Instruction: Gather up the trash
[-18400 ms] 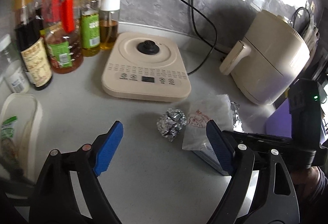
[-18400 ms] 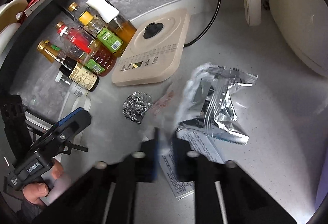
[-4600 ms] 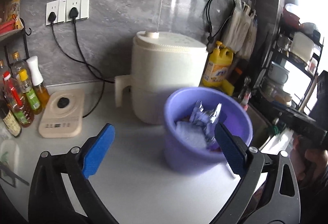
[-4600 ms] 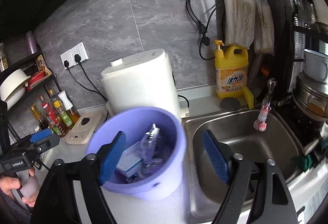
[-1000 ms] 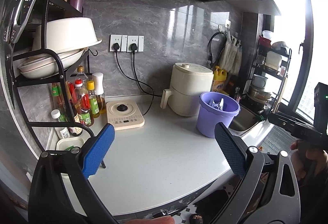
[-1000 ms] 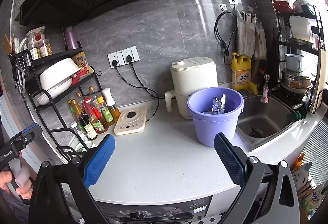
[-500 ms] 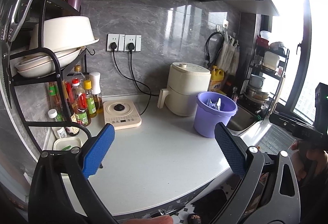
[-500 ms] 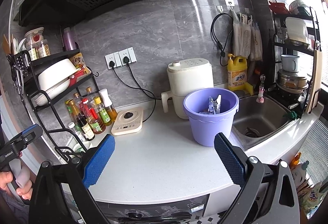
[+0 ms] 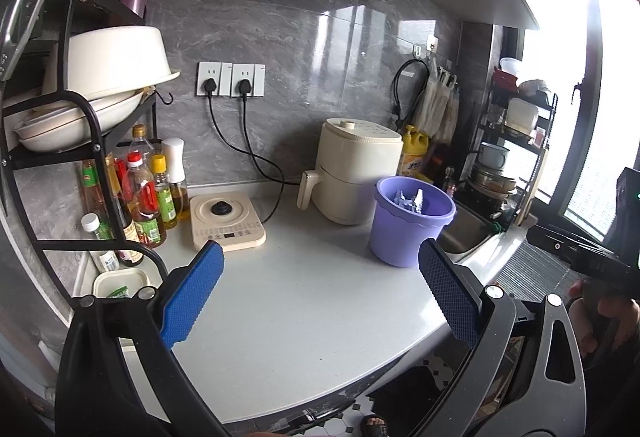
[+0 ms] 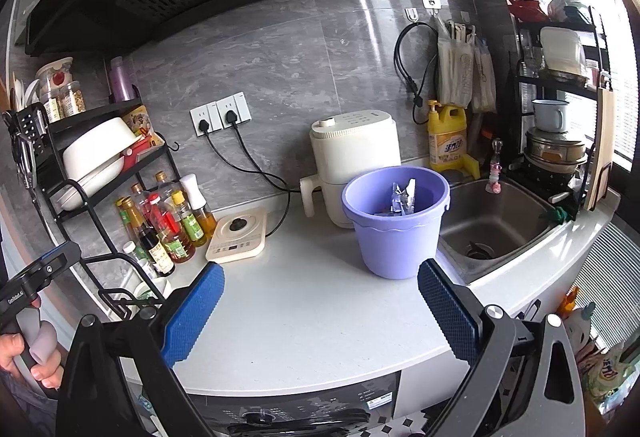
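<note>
Well, the trash sits inside the purple bucket: crinkled silver foil wrappers w/ a bluish packet, poking up just below the rim. Bucket stands upright on the white worktop, just in front of the cream air fryer and beside the sink. Left claw is spread wide, nothing btwn its blue pads. Right claw likewise gapes, holding nothing. Both hang back from the worktop edge, well apart from the bucket. A hand grips the left handle.
</note>
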`<state>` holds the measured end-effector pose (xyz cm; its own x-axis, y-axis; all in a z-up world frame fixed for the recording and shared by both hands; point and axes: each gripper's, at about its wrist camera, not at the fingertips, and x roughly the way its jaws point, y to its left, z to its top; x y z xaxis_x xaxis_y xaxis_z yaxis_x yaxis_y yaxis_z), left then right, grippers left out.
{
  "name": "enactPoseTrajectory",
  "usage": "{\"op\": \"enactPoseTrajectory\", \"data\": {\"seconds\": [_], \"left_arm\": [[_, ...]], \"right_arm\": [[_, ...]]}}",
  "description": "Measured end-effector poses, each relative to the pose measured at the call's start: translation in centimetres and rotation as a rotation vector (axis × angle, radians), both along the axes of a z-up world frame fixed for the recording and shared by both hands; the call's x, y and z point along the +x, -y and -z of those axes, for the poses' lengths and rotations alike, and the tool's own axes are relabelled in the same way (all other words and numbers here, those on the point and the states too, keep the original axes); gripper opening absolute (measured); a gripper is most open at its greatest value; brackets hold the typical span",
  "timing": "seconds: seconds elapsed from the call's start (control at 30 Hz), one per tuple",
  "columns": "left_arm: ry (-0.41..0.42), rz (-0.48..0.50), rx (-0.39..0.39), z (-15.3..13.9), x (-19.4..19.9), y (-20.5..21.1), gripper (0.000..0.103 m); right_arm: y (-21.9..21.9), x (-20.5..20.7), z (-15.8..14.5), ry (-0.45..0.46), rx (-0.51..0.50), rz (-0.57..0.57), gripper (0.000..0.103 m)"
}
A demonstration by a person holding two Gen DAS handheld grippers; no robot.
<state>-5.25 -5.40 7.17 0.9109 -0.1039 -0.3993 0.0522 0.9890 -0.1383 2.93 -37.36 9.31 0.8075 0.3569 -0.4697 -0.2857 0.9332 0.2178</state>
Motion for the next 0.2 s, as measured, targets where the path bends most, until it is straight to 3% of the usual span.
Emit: {"op": "enactPoseTrajectory", "data": {"seconds": [0.2], "left_arm": [[0.038,0.007,-0.036,0.1,-0.6,-1.0,0.097]], "right_arm": [[-1.1,-0.2,-1.3,0.012,-0.050,-0.002,0.095]]}}
